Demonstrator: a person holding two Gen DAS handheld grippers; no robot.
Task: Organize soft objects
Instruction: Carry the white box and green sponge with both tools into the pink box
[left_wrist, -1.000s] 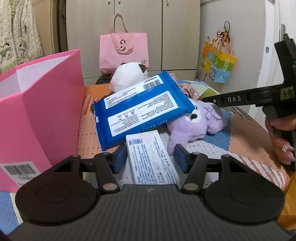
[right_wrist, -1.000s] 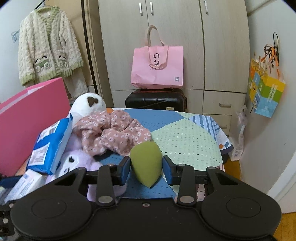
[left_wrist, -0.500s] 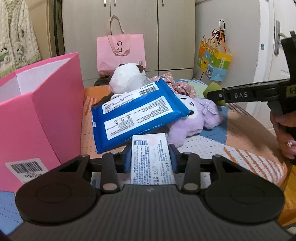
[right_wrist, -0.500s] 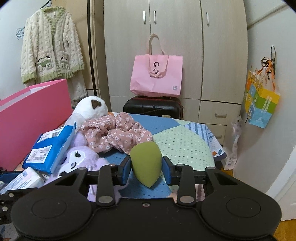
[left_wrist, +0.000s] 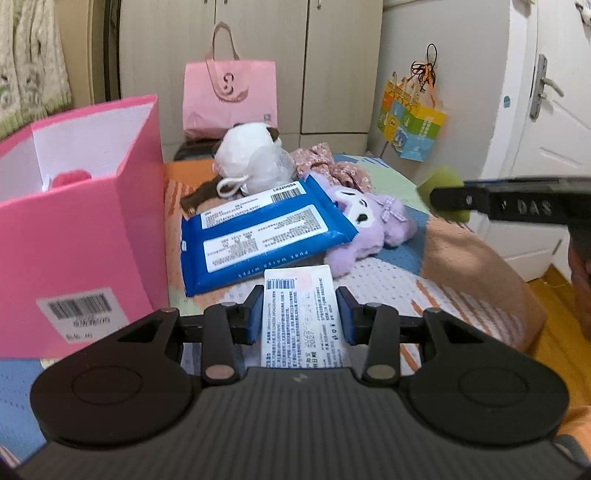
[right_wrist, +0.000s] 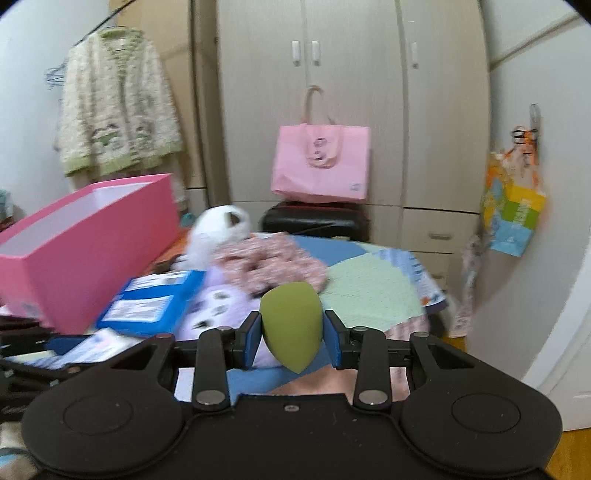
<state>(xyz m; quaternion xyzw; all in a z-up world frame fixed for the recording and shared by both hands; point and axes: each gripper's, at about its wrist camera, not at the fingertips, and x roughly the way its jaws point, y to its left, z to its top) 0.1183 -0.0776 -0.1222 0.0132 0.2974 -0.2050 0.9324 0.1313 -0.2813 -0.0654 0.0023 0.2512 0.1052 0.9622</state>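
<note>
Plush toys (left_wrist: 369, 221), two; sponge (right_wrist: 290, 325), one.

You have a white tissue pack (left_wrist: 301, 314) with black print and a blue barcode between blue pads (left_wrist: 255, 317) on a black left gripper (left_wrist: 300, 314). Your black right gripper (right_wrist: 291, 334), also blue-padded, carries an olive-green makeup sponge (right_wrist: 290, 325). You see a bright pink storage box (left_wrist: 81, 221), white inside, beside a royal-blue wipes pack (left_wrist: 258, 236) with white labels. The lilac plush toy (left_wrist: 369, 225) has a white face and a checked bow. The floral cloth (right_wrist: 269, 258) is dusty pink with pale blossoms. The patchwork cover (right_wrist: 369, 291) mixes mint, blue, orange and tan.
</note>
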